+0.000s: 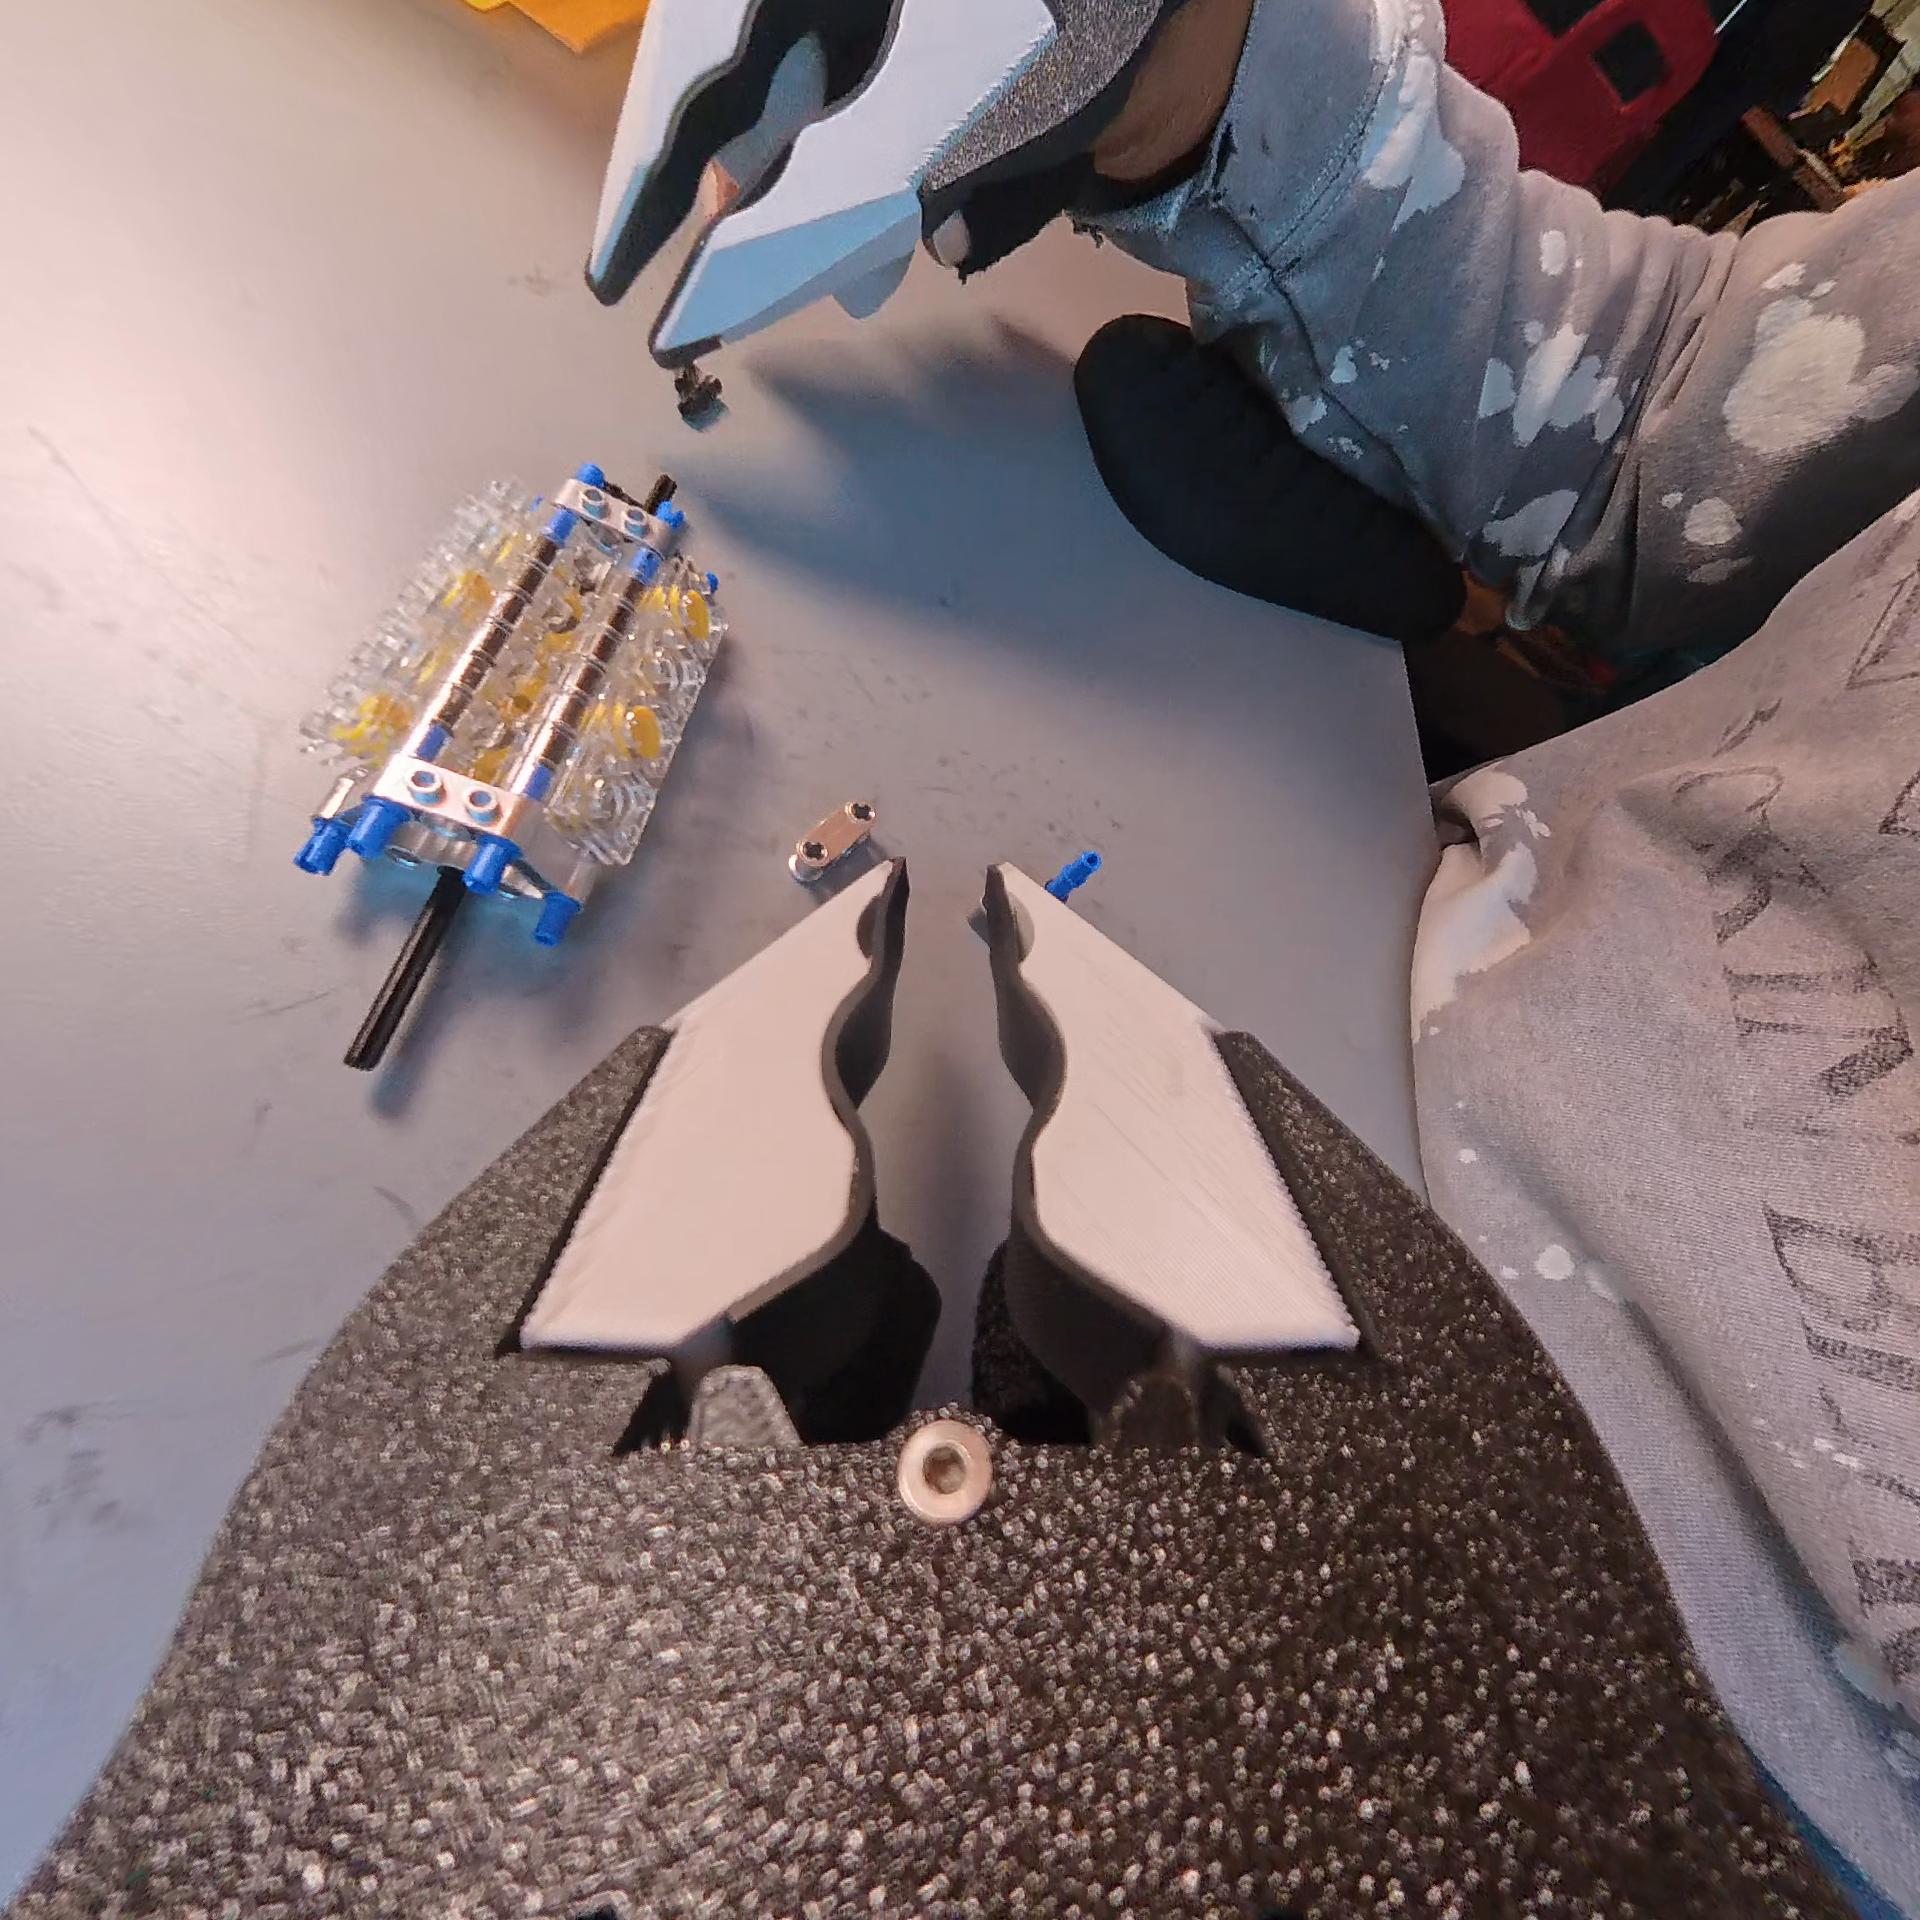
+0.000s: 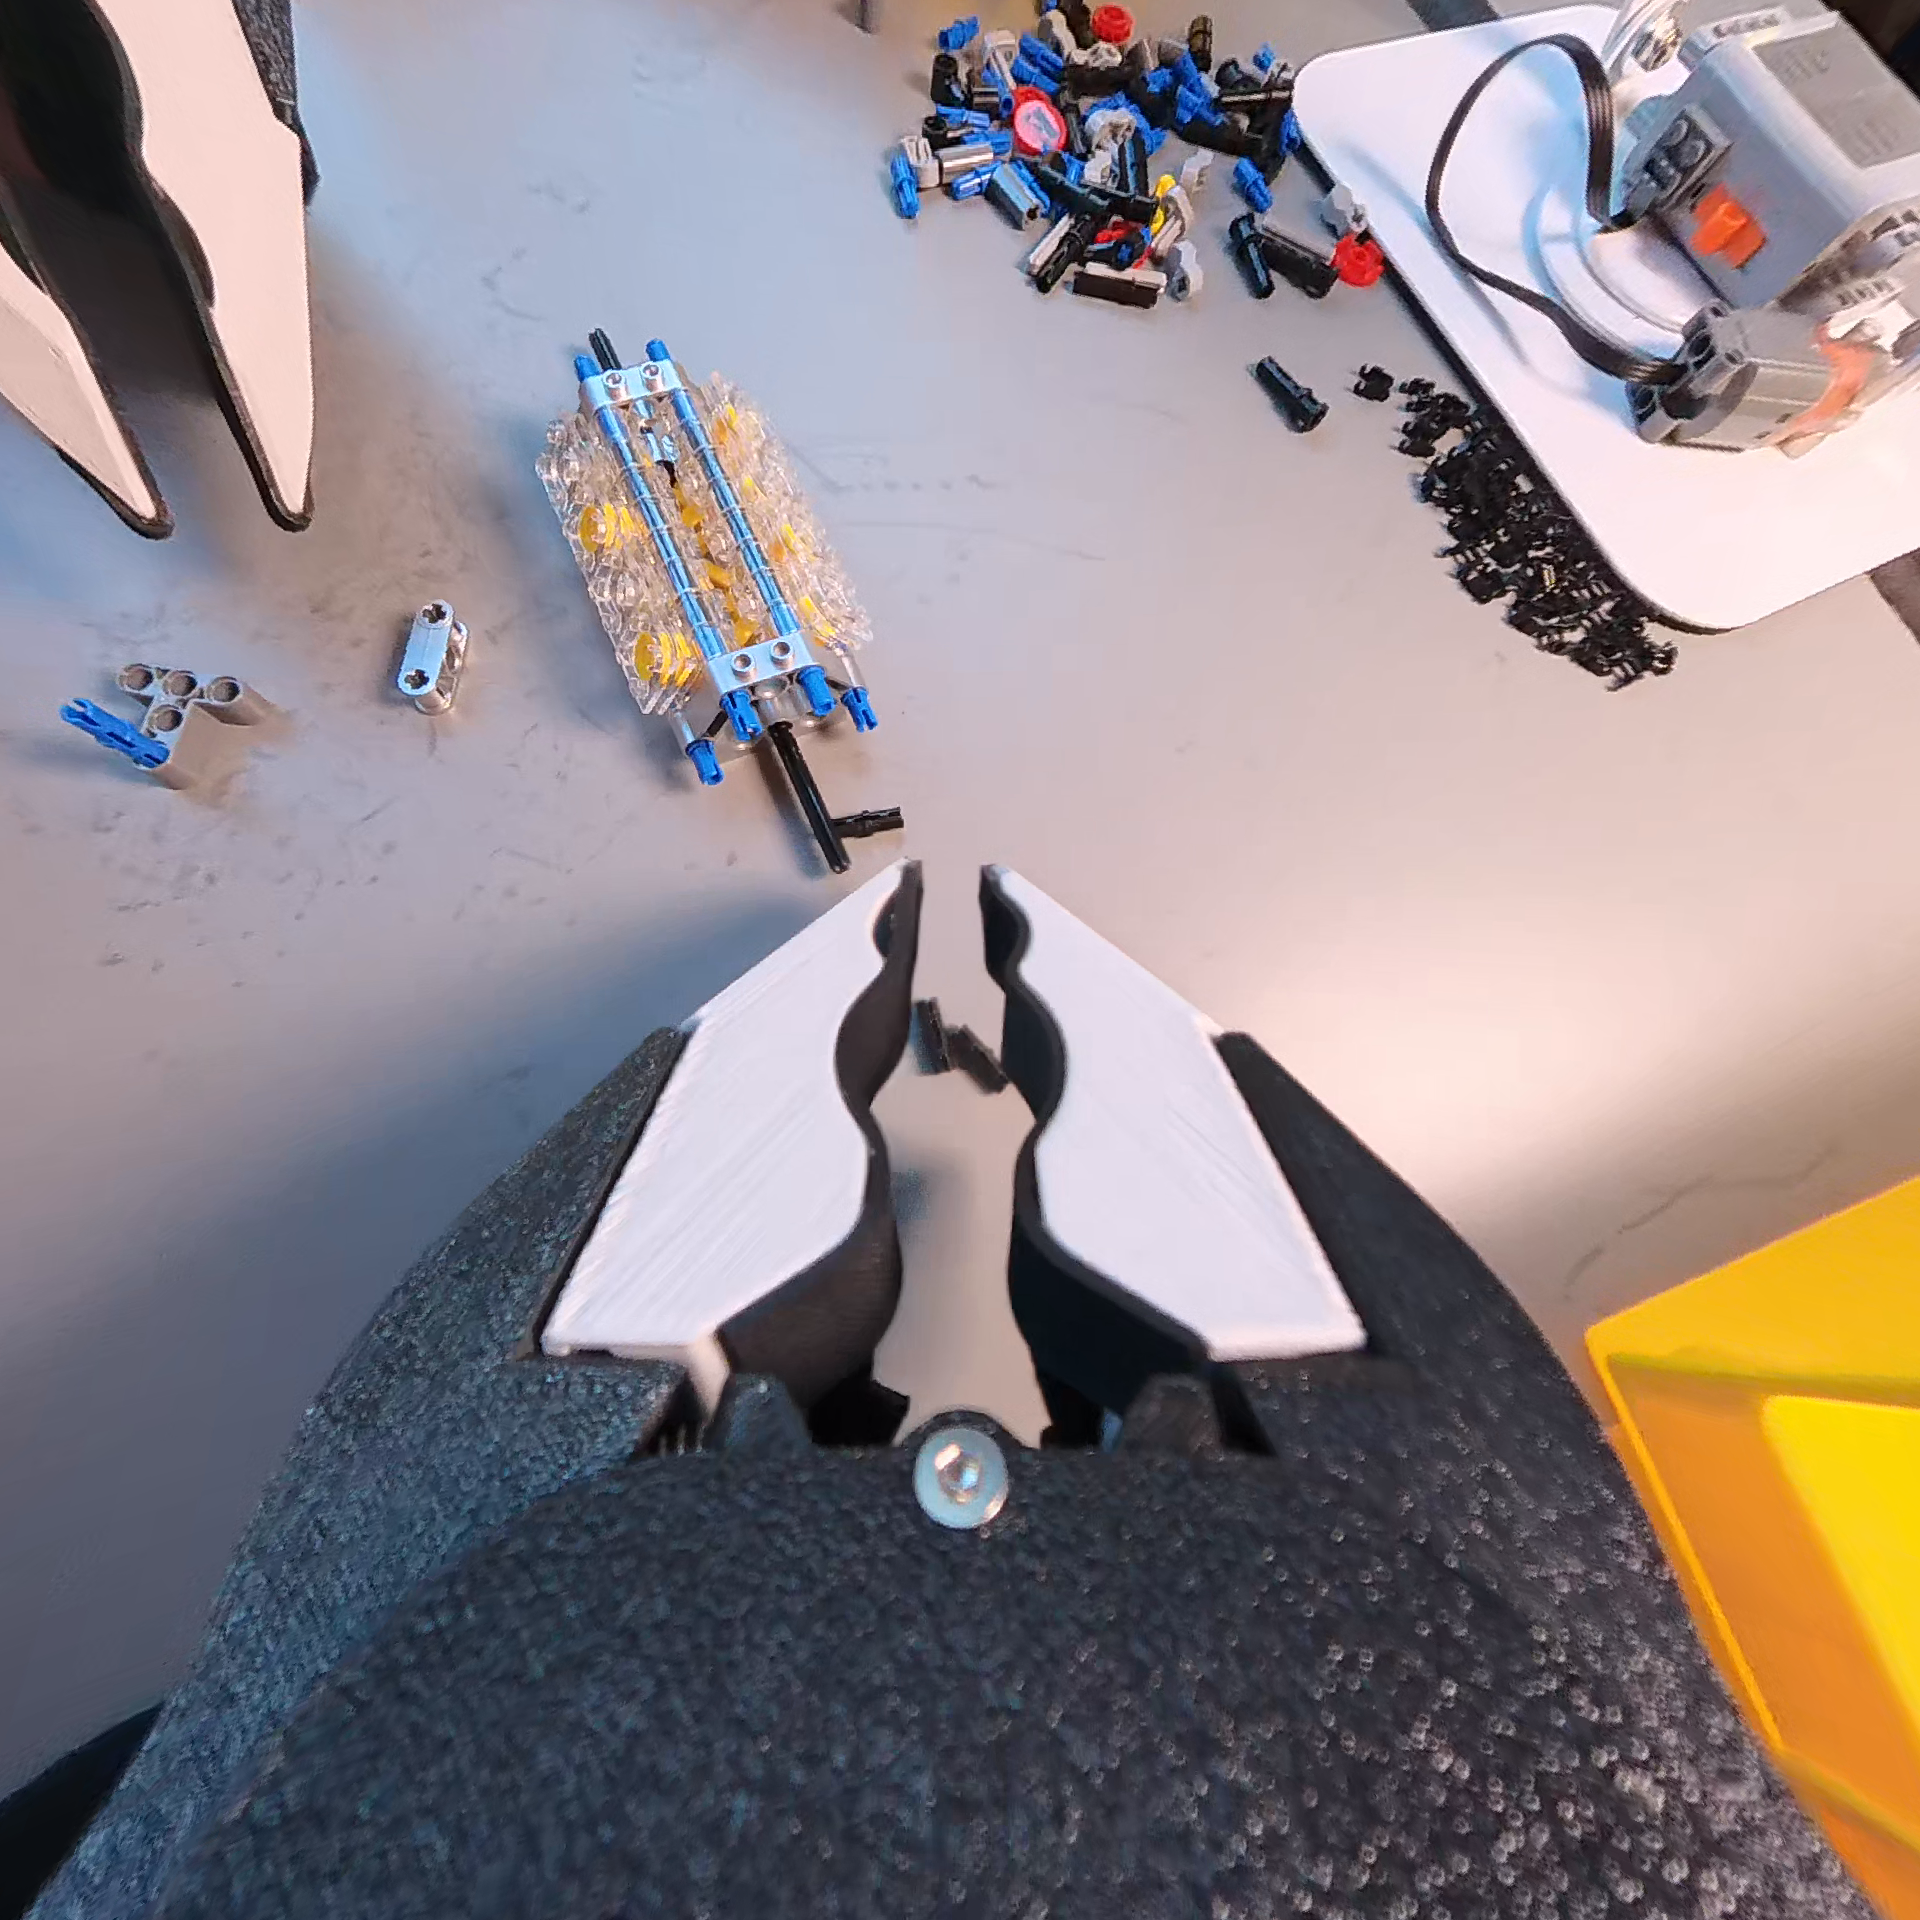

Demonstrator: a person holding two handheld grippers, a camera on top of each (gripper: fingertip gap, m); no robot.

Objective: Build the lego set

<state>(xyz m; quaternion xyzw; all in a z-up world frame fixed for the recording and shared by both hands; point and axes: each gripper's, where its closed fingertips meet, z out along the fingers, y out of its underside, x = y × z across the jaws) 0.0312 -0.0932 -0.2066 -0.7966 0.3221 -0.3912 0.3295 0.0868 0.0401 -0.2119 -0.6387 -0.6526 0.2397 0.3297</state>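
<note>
Grey, scuffed tabletop (image 2: pixel 1195 727) fills both views. On it lies a brick-built engine block (image 2: pixel 707 540): rows of clear round plates with yellow discs inside, two ribbed rods along the top, grey beams capping each end, blue pins sticking out, and a black axle (image 2: pixel 805 800) jutting from the near end.

The left gripper (image 1: pixel 943 883) hovers with its jaws slightly parted and empty, near a small grey two-hole link (image 1: pixel 833 840) and a blue pin (image 1: pixel 1073 871).

The right gripper (image 2: pixel 948 878) also stands a little apart at the tips, just short of the axle's end. A small black piece (image 2: pixel 956 1047) shows in the gap between its fingers; whether it is gripped or lies loose I cannot tell.

Farther off sit a heap of mixed small parts (image 2: pixel 1101 156), a spill of tiny black clips (image 2: pixel 1527 540), a white tray (image 2: pixel 1455 343) with a grey motor (image 2: pixel 1766 353), and a yellow bin (image 2: pixel 1787 1507).
</note>
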